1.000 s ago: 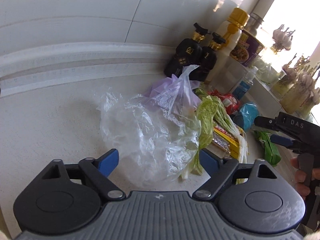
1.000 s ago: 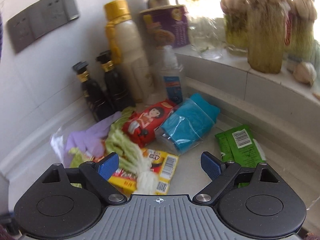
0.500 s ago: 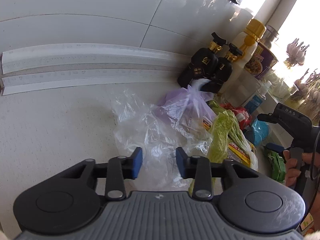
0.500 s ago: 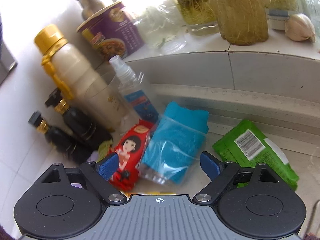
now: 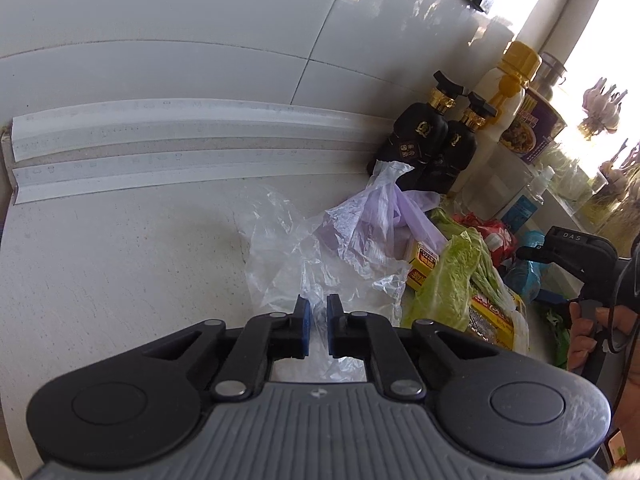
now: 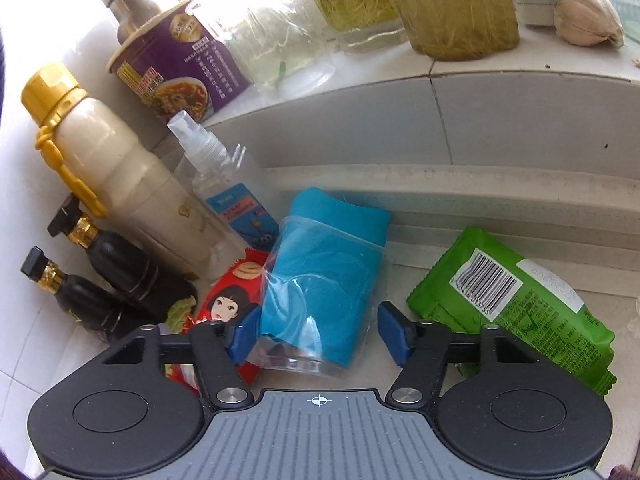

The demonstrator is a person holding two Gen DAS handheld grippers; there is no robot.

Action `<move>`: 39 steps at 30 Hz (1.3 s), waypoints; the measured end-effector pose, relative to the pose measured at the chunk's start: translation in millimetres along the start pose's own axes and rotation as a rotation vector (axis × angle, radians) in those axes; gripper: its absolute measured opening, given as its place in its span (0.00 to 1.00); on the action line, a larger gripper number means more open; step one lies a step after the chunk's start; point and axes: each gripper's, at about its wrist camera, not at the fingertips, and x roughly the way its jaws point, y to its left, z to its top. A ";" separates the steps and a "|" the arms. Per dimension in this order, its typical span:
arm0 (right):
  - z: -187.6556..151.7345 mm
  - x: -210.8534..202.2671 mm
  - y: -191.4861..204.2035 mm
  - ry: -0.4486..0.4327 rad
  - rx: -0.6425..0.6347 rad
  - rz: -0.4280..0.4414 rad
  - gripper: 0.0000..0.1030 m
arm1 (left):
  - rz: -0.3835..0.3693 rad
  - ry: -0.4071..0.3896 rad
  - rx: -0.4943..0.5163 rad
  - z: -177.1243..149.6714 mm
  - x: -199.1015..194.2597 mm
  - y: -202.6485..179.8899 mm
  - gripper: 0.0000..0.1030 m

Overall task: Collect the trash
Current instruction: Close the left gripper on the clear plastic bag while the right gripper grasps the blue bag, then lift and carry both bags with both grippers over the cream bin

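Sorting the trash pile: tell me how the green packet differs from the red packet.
The green packet lies in the open, barcode side up; the red packet shows a cartoon girl and is partly covered by the bagged blue item. The green sits beside the step, the red by the dark bottles. Both are flat snack wrappers.

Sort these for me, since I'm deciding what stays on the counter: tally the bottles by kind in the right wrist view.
Black bottles with gold collars: 2
Cream bottle with yellow cap: 1
Clear spray bottle: 1
Steel bottle behind the purple noodle cup: 1
Total: 5 bottles
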 end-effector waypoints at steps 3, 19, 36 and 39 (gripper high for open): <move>0.5 -3.7 -0.6 -0.003 0.000 0.010 0.54 | 0.003 -0.009 0.019 1.6 -3.5 -3.0 0.05; -4.5 -46.0 0.6 -0.034 -0.039 0.058 0.28 | -0.003 -0.029 0.039 6.6 -26.2 -6.6 0.03; -24.4 -109.0 18.7 -0.042 -0.104 0.119 0.28 | -0.030 -0.038 0.037 11.4 -64.0 1.4 0.02; -34.3 -119.4 24.7 -0.033 -0.127 0.130 0.27 | -0.033 -0.044 0.031 10.4 -72.8 5.2 0.02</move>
